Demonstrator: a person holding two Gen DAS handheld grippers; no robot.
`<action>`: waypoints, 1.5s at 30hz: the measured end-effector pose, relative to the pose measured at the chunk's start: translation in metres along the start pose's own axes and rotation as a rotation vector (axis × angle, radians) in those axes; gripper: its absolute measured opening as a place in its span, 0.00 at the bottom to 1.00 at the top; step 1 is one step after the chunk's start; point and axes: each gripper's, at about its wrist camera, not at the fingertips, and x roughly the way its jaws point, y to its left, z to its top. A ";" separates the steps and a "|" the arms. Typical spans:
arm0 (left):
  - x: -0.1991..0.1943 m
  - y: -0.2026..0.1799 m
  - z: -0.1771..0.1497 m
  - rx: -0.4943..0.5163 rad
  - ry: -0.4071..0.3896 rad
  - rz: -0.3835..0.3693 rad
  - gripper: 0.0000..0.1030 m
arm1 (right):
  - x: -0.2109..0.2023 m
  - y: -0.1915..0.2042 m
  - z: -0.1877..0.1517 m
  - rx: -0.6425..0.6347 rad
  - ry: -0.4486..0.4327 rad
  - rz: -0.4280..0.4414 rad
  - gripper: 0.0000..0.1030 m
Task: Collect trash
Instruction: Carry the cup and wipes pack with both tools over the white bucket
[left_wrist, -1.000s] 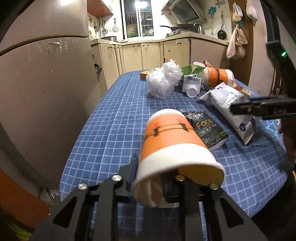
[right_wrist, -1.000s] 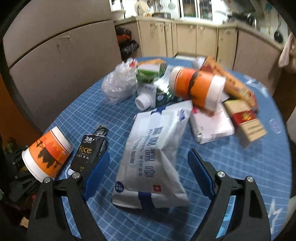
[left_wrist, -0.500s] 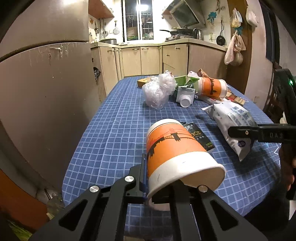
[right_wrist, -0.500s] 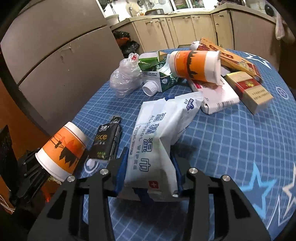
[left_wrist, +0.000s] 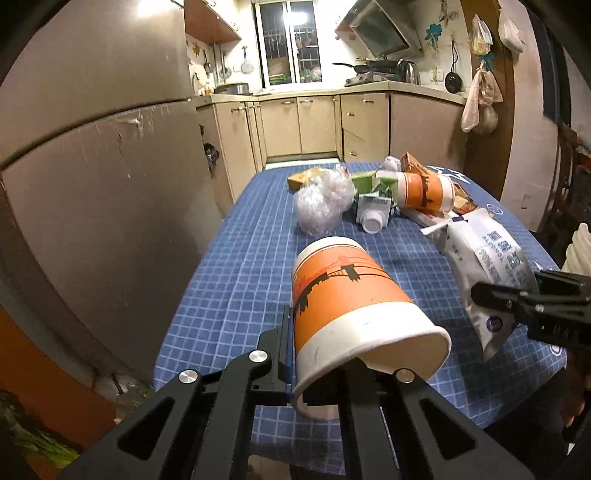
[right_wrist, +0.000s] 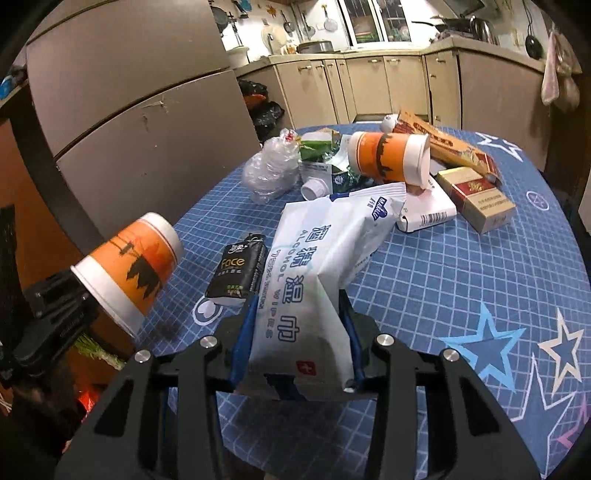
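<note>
Your left tool (left_wrist: 317, 354) is clamping an orange-and-white paper cup (left_wrist: 351, 299) by the rim end, in the lower middle of the left wrist view; one finger is pressing the outside wall and the other is sitting inside the mouth. The cup is lying tilted, base pointing away toward the kitchen, and it is being held above the near edge of the desk (left_wrist: 243, 266) with its blue checked cloth. In the right wrist view the same cup (right_wrist: 129, 273) is showing at the left of the frame, off the cloth.

Your right tool (right_wrist: 299, 347) is squeezing a white pack of alcohol wipes (right_wrist: 317, 266) between its blue pads, at the lower middle of that frame. The pack's near end is pinched and raised, while its far end is reaching toward the pile in the upper middle. In the left wrist view the pack (left_wrist: 484, 266) is at the right edge.

Just left of the wipes, a black Face tissue pack (right_wrist: 236, 271) is lying flat on the cloth. Farther up the frame you are looking at a crumpled clear plastic bag (right_wrist: 269, 173), a second orange cup (right_wrist: 388, 157) on its side, a white box (right_wrist: 424, 210) under it, and a red cigarette pack (right_wrist: 476, 199) to the right.
</note>
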 end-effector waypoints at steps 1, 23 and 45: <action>-0.004 -0.002 0.003 0.003 -0.004 0.011 0.04 | 0.000 0.001 0.001 -0.002 -0.005 0.000 0.39; -0.035 -0.092 0.057 0.144 -0.117 -0.019 0.04 | -0.108 -0.060 0.005 0.068 -0.190 -0.160 0.39; -0.040 -0.335 0.084 0.448 -0.183 -0.386 0.04 | -0.256 -0.191 -0.058 0.262 -0.331 -0.530 0.39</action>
